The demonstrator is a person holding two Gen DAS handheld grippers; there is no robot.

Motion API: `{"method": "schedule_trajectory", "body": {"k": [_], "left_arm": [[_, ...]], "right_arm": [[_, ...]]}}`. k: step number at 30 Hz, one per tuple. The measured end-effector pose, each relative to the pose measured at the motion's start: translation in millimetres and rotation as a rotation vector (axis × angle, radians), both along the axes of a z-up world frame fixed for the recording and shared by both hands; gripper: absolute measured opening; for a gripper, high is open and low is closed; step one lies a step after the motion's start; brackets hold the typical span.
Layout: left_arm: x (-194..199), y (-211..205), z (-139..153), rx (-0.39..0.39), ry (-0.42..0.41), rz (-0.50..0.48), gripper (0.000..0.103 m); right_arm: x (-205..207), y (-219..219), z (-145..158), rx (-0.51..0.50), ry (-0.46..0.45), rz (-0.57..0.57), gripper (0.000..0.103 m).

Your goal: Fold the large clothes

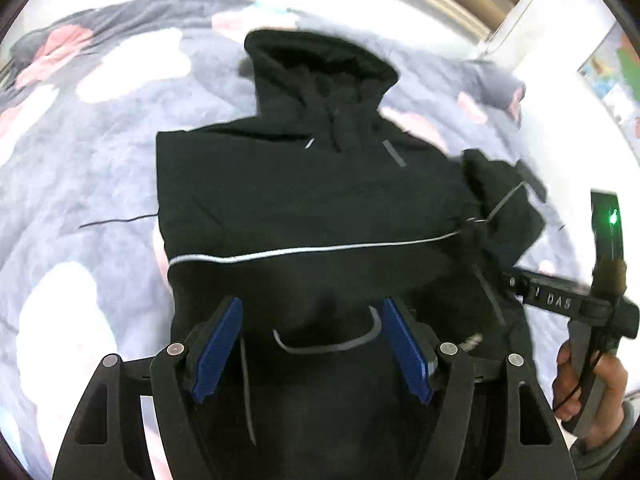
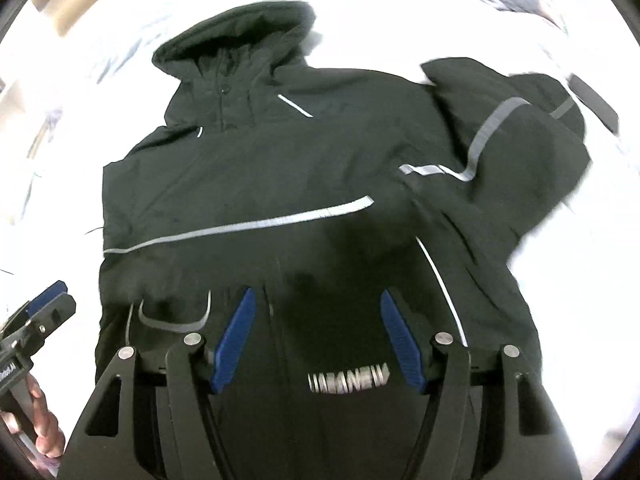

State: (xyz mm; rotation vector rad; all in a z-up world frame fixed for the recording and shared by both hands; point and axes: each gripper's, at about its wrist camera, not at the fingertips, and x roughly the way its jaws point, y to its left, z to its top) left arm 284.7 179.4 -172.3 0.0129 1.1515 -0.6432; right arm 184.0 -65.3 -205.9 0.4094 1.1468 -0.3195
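Black hooded jacket [image 1: 304, 200] lies front-up on a bed, spread over a grey quilt [image 1: 80, 152] patterned with pink and white shapes. Hood [image 1: 320, 64] points away from both cameras; hem is nearest the grippers. A thin reflective stripe [image 1: 312, 250] crosses the chest, with shorter reflective marks near the collar. One sleeve [image 2: 512, 152] is bunched and bent at the jacket's right-hand side as seen from the wrist views, carrying its own grey band; it lies partly over the body edge. Left gripper [image 1: 312, 348] hangs above the lower front of the jacket, blue pads [image 1: 218, 352] spread wide with nothing between them. Right gripper [image 2: 316, 340] is likewise over the lower front, jaws wide apart and empty, above a pale printed logo [image 2: 348, 382] too blurred to read. In the left view the right gripper's body shows at the right edge with a green light [image 1: 613, 216] lit, held by a hand [image 1: 592, 392]. Both views show motion blur. Quilt is blown out white in the right view.
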Motion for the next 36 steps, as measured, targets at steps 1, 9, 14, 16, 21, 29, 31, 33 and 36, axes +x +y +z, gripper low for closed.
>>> {"method": "schedule_trajectory", "body": {"k": [1,9,14,16,21,29,31,33,36], "left_arm": [[-5.5,-0.6,6.0,-0.013,-0.006,0.005,0.074],[-64.6,-5.2,36.2,-0.054,-0.033,0.034,0.074],[-99.3,-20.3,45.7,-0.045,-0.037,0.089,0.074],[-114.1,-27.5,47.8,-0.065,-0.015,0.117,0.074],[-137.6,-53.3,45.6,-0.062,-0.005,0.164,0.075],[-156.0,-93.2,27.3,-0.032,0.028,0.247,0.075],[-154.8,-98.7,24.4,-0.016,0.039,0.269,0.075],[-155.2,-103.9,24.2,0.014,0.038,0.29,0.075],[-153.8,-108.5,26.1,0.064,0.032,0.325,0.075]], "right_arm": [[-12.5,-2.8,2.7,0.0,-0.003,-0.005,0.069],[-88.4,-36.7,21.7,0.009,-0.024,-0.042,0.069],[-107.4,-85.8,18.6,0.068,-0.016,-0.076,0.069],[-116.6,-108.3,21.7,0.082,-0.028,-0.087,0.069],[-130.4,-173.8,25.3,0.076,-0.034,-0.127,0.072],[-121.8,-315.3,17.4,0.072,-0.073,-0.275,0.08],[-108.2,-353.6,8.8,0.092,-0.092,-0.316,0.082],[-90.6,-386.4,-2.5,0.115,-0.102,-0.34,0.082],[-54.3,-434.4,-24.6,0.121,-0.096,-0.361,0.082]]}}
